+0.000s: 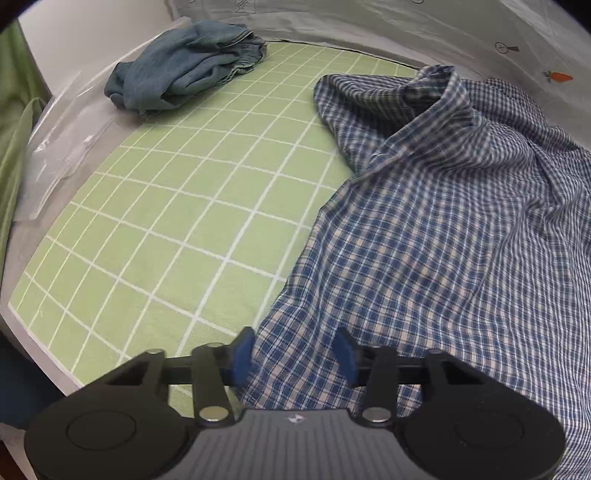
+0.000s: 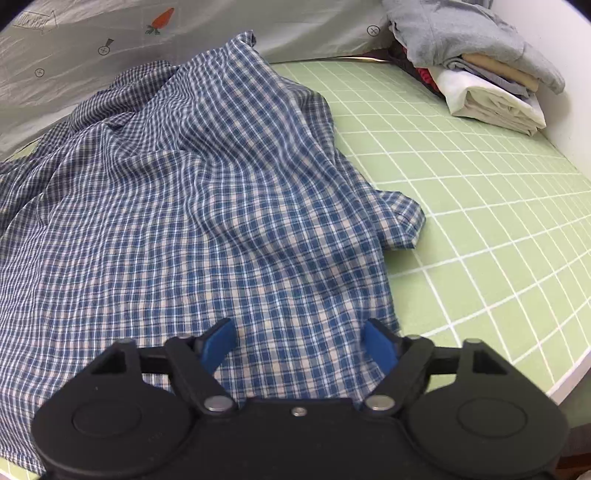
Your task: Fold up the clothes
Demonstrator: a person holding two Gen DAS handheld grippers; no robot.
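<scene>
A blue-and-white checked shirt [image 1: 443, 229] is spread, rumpled, over a green mat [image 1: 207, 206] marked with a white grid. The mat lies on a grey cloth-covered surface [image 1: 369, 22] printed with small carrot and line drawings.

In the left wrist view, the shirt occupies the right half of the mat, with its collar [image 1: 439, 88] raised towards the far edge. The left tool [image 1: 295, 354] is positioned over the near left edge of the shirt. Its blue fingers [image 1: 242, 354] are set apart, with checked fabric seen between them. No pressing of the pads on the cloth is shown, so the tool is read as released.

In the right wrist view, the right tool [image 2: 299, 347] is positioned over the near right edge of the same shirt [image 2: 192, 192]. Its fingers [image 2: 378, 349] are spread wider, with fabric lying between them and no clamping visible. A short sleeve [image 2: 402, 218] is seen projecting onto the bare mat [image 2: 480, 206].

A crumpled blue-grey garment [image 1: 184, 74] is located at the far left corner of the mat. Clear plastic wrapping [image 1: 62, 147] lies beside the mat's left edge. A stack of folded clothes [image 2: 476, 70], topped by a grey item, is placed at the far right corner, against a white wall [image 2: 576, 92].
</scene>
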